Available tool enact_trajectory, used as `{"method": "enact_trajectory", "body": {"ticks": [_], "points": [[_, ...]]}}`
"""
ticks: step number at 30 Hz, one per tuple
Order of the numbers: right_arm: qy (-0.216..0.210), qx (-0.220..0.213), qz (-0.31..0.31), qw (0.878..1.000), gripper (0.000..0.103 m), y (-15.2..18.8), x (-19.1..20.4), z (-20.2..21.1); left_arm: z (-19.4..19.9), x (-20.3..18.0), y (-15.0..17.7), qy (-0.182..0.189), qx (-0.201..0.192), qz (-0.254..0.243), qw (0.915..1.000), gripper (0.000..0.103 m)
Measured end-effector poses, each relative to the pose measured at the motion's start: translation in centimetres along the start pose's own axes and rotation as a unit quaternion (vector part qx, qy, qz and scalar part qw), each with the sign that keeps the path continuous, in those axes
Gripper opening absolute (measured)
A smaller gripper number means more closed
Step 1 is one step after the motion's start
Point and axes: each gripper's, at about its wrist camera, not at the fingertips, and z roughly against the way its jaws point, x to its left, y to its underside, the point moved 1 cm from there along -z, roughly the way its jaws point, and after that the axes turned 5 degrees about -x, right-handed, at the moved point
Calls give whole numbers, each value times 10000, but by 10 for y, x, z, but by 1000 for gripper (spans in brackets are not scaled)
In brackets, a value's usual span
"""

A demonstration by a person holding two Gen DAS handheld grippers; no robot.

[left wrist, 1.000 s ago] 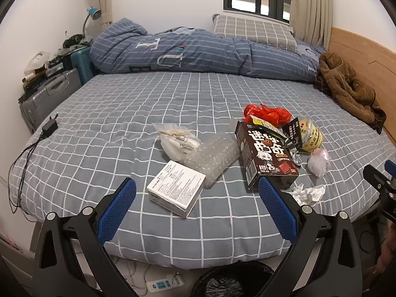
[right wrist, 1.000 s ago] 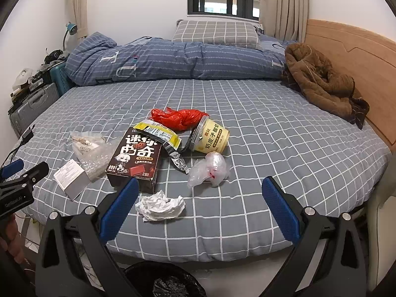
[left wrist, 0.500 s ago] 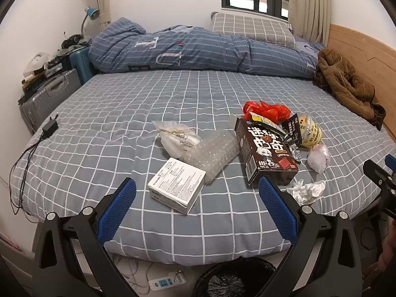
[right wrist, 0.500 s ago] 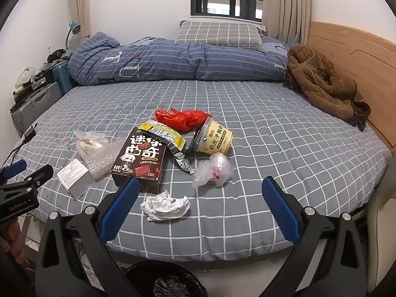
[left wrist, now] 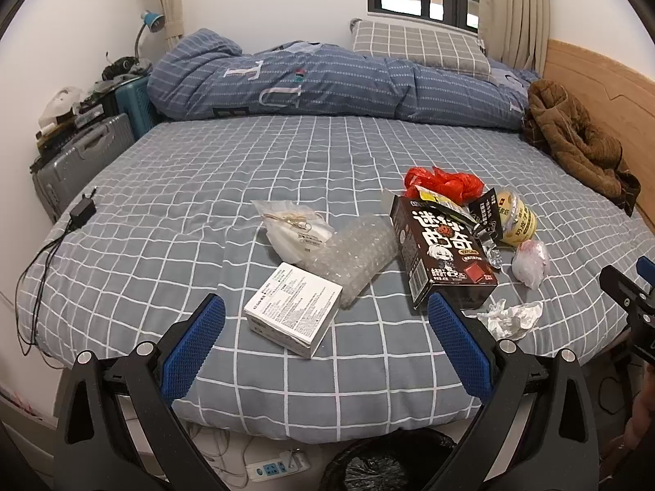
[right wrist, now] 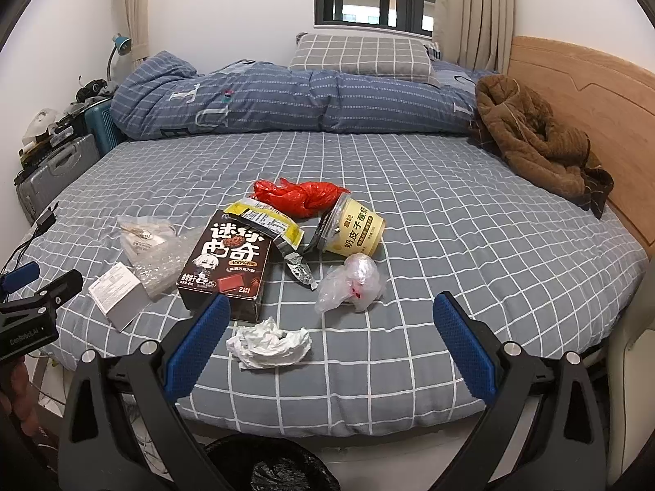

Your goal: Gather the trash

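Trash lies on the grey checked bed: a white box (left wrist: 294, 313), bubble wrap (left wrist: 356, 253), a clear packet (left wrist: 292, 227), a dark cookie box (left wrist: 442, 255) (right wrist: 229, 260), a red bag (right wrist: 301, 196), a yellow cup (right wrist: 356, 227), a clear bag (right wrist: 352, 282) and crumpled tissue (right wrist: 268, 341). My left gripper (left wrist: 325, 345) is open and empty, just short of the white box. My right gripper (right wrist: 331, 343) is open and empty, with the tissue between its fingers' line. A black-lined bin (right wrist: 272, 468) stands below the bed edge.
A folded blue duvet (left wrist: 327, 82) and pillow lie at the back, a brown coat (right wrist: 536, 139) at the right by the wooden headboard. A charger and cable (left wrist: 82, 210) lie at the left edge. Suitcases (left wrist: 77, 155) stand at the left. A power strip (left wrist: 274, 466) is on the floor.
Both grippers have moved slightly closer to the bed, so the trash sits a little lower and larger in view. Both stay open. Nothing on the bed has moved.
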Motion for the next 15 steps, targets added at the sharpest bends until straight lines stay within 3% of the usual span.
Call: {"method": "enact_trajectory", "body": {"ticks": [15], "points": [[34, -23, -22, 10000, 96, 0, -7, -3, -1, -7, -1, 104, 7, -18, 9999, 97]]}}
